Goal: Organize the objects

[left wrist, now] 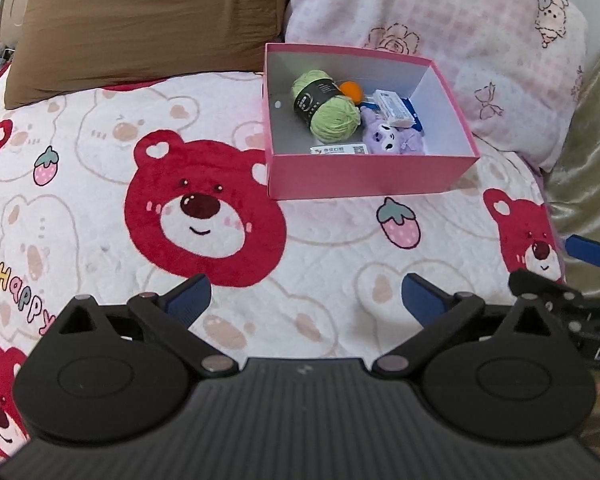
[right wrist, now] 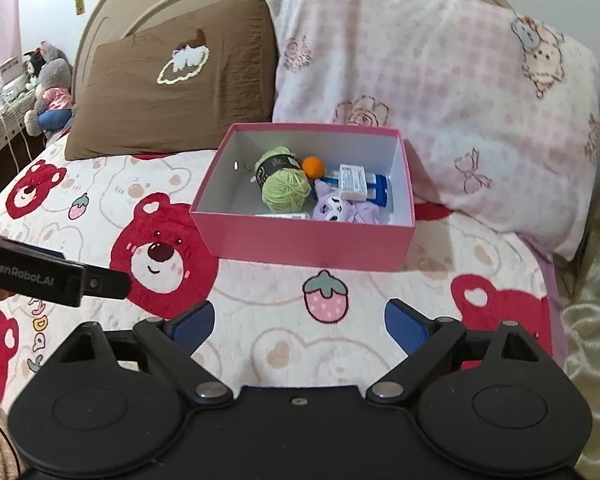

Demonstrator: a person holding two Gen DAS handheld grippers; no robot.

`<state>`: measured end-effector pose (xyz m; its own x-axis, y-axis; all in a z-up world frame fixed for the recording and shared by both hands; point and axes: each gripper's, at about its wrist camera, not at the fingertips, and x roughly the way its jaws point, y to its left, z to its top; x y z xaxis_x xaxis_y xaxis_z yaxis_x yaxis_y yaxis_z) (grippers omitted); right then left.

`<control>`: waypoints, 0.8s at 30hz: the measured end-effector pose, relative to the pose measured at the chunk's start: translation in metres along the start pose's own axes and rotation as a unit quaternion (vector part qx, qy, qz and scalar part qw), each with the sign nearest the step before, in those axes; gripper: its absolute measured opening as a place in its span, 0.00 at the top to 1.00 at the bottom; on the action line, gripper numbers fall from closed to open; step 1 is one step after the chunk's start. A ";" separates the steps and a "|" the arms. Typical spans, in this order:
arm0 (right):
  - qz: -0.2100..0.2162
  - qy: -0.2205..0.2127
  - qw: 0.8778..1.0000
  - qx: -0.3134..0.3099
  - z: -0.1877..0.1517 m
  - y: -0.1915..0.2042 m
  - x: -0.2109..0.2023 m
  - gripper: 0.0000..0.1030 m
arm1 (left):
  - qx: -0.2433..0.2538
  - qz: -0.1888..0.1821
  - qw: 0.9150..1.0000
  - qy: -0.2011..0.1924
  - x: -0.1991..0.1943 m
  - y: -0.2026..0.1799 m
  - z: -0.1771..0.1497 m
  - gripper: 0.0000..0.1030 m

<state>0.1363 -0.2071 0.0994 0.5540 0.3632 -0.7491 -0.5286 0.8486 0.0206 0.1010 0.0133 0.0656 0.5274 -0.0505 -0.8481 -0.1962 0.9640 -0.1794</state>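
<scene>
both claws hang over the bear-print bedspread (left wrist: 100,184), pointed down and forward toward the pillows, and the pink box (left wrist: 372,176) lies ahead of each, apart from both. the left gripper (left wrist: 306,300) stands with its blue pads spread wide and nothing between them, only bedspread showing in the gap; from it the box sits ahead and a little right. the right gripper (right wrist: 300,328) is likewise spread wide and empty; in its own view the box (right wrist: 308,240) sits almost straight ahead, so by judgement the right hand has the more direct line, though neither is plainly nearer. the box's long axis runs across the view, left to right, its near long wall facing the claws, its far wall close against the pink checked pillow (left wrist: 460,40), with the brown pillow (left wrist: 140,32) to the left. the box has no lid on it. contents, left to right: bare white floor at the left end; a green yarn ball (left wrist: 326,106) with a dark band; a small orange ball (left wrist: 351,91) behind it; a printed card (left wrist: 340,149) flat near the front wall; a purple plush toy (left wrist: 392,136); a white packet (left wrist: 394,108) resting on a blue item at the right end. no loose object shows on the bedspread, so the sorting looks largely done.
</scene>
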 end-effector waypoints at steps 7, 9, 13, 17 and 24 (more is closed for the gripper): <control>-0.020 0.020 0.999 0.035 -0.003 -0.009 0.003 0.09 | 0.004 0.018 1.000 0.016 0.001 0.003 -0.003 0.00; -0.020 0.025 0.999 0.042 -0.003 -0.010 0.004 0.09 | 0.004 0.021 1.000 0.015 0.001 0.004 -0.004 0.00; -0.018 0.028 0.998 0.050 -0.006 -0.011 0.002 0.09 | 0.012 0.028 0.999 0.017 0.001 0.003 -0.005 0.00; -0.023 0.040 0.997 0.061 -0.006 -0.013 0.002 0.09 | 0.011 0.030 0.999 0.021 0.002 0.003 -0.007 0.00; -0.024 0.040 0.997 0.065 -0.007 -0.015 0.001 0.09 | 0.009 0.032 0.999 0.028 0.005 0.003 -0.009 0.00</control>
<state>0.1399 -0.2219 0.0939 0.5213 0.2930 -0.8015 -0.4120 0.9089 0.0643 0.0954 0.0136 0.0567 0.4664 -0.0036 -0.8846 -0.2124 0.9703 -0.1160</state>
